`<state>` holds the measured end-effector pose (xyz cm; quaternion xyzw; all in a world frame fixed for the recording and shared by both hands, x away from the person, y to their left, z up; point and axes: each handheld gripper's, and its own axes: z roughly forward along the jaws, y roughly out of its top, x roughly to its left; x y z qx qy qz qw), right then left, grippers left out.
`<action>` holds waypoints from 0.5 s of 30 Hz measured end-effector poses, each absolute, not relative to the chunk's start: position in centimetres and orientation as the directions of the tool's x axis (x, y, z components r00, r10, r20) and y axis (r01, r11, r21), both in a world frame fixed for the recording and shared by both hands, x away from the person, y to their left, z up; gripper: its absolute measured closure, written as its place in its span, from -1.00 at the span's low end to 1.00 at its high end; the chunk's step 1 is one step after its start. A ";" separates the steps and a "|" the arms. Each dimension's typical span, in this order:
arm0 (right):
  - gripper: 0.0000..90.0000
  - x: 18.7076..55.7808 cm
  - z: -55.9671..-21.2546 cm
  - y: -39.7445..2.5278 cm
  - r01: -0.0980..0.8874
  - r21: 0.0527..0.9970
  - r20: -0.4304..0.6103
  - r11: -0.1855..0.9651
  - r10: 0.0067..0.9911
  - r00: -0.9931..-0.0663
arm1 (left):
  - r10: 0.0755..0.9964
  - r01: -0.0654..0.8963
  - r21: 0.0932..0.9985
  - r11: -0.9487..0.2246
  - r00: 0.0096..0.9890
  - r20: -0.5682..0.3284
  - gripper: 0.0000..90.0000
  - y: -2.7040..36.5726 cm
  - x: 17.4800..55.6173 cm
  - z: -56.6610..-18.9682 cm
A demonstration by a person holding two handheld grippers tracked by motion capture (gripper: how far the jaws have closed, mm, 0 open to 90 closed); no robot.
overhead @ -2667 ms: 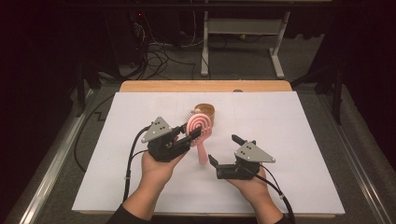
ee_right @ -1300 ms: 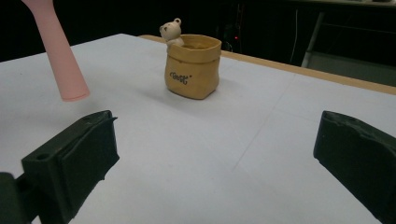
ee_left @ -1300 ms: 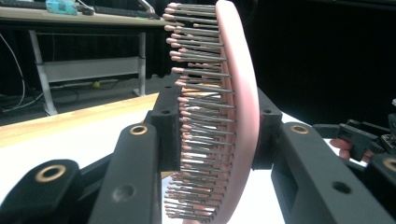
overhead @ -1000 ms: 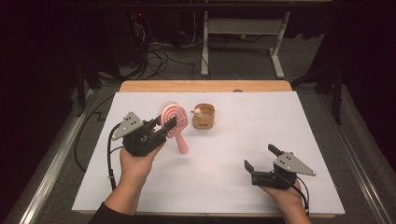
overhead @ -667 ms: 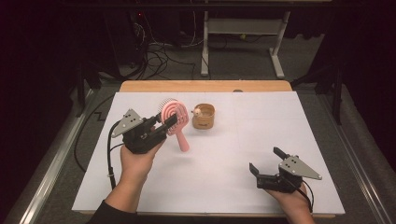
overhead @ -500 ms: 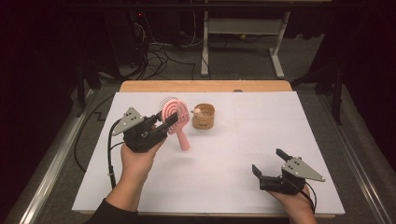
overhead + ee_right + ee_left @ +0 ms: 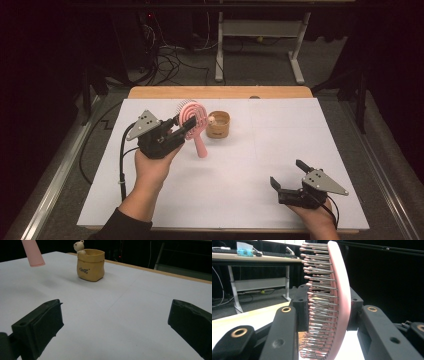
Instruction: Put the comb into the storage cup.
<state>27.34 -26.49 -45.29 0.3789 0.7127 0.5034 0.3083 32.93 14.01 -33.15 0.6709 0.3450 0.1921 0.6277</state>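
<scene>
Dark room, white sheet (image 7: 300, 140) over a wooden table. Item: pink hairbrush (image 7: 192, 120), clamped at its head in my left gripper (image 7: 172, 131), held off the sheet, handle hanging below. I judge it light, stiff, bristles springy; the handle grips better. Ahead: tan bear pot (image 7: 218, 124). My right gripper (image 7: 292, 181): jaws spread, empty, near the sheet.

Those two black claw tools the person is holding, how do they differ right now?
The left gripper is shut on the pink hairbrush, its jaws clamping the brush head; the right gripper is open and holds nothing. The left gripper is raised near the small yellow pot, with the brush handle hanging above the white table; the right gripper sits low at the near right part of the table. Both are black, hand-held, with a grey plate on top.
</scene>
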 end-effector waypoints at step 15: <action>-1.00 27.4 -45.2 -26.7 0.228 0.954 -0.052 0.197 0.854 -0.518 | 0.689 0.214 0.976 0.032 0.703 -0.177 0.40 12.1 34.4 -32.3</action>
